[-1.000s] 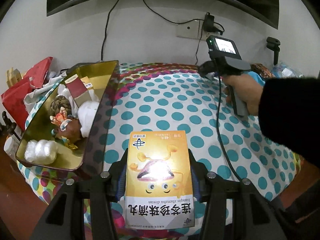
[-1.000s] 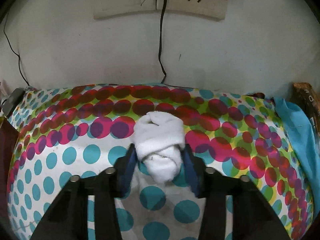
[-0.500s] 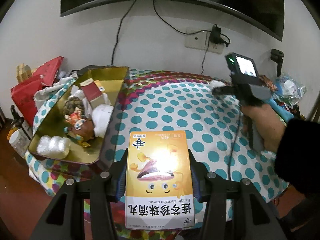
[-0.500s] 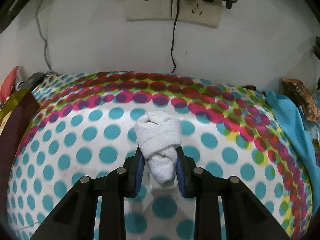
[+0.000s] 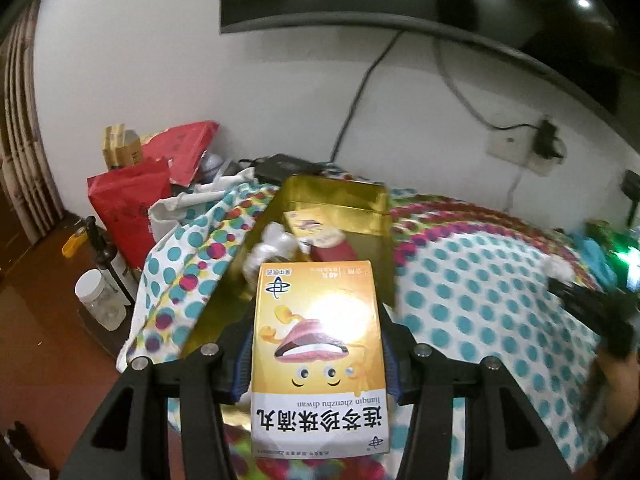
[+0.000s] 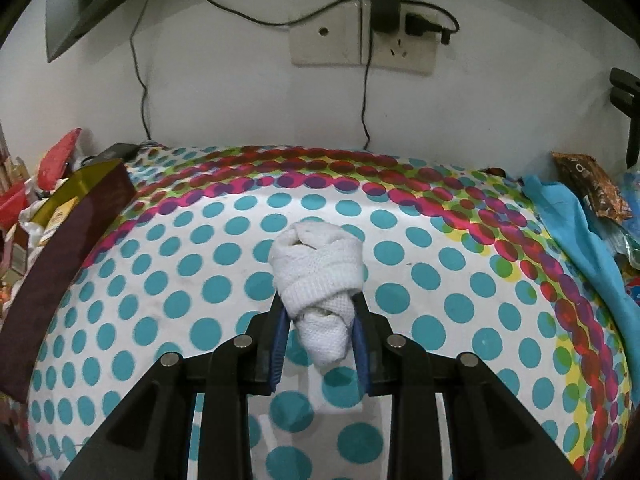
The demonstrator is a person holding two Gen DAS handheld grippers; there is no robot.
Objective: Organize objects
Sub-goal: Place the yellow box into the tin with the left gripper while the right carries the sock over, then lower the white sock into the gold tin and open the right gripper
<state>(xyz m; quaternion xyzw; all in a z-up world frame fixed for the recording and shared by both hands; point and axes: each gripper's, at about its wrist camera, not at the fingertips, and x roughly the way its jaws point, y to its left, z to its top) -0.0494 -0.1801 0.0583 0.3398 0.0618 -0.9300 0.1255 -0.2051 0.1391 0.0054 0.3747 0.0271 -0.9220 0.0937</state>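
Observation:
My left gripper (image 5: 316, 344) is shut on an orange and white medicine box (image 5: 318, 356) and holds it in the air over the near end of the gold tin (image 5: 336, 200). The tin holds a red box, white wrapped items and other small things. My right gripper (image 6: 320, 320) is shut on a rolled white sock (image 6: 318, 276) and holds it above the dotted tablecloth (image 6: 440, 280). The tin's dark side wall (image 6: 60, 264) shows at the left of the right wrist view. The right gripper and hand show blurred at the right edge of the left wrist view (image 5: 600, 316).
Red bags (image 5: 132, 200), a small carton and white cloth lie left of the tin. A bottle and a clear jar (image 5: 98, 300) stand on the floor. A blue cloth (image 6: 580, 240) and snack packets (image 6: 588, 184) lie at the table's right. Wall sockets with cables (image 6: 364, 36) are behind.
My left gripper has swung left with the box, from over the tablecloth to over the tin. My right gripper has pulled back and up with the sock, away from the wall.

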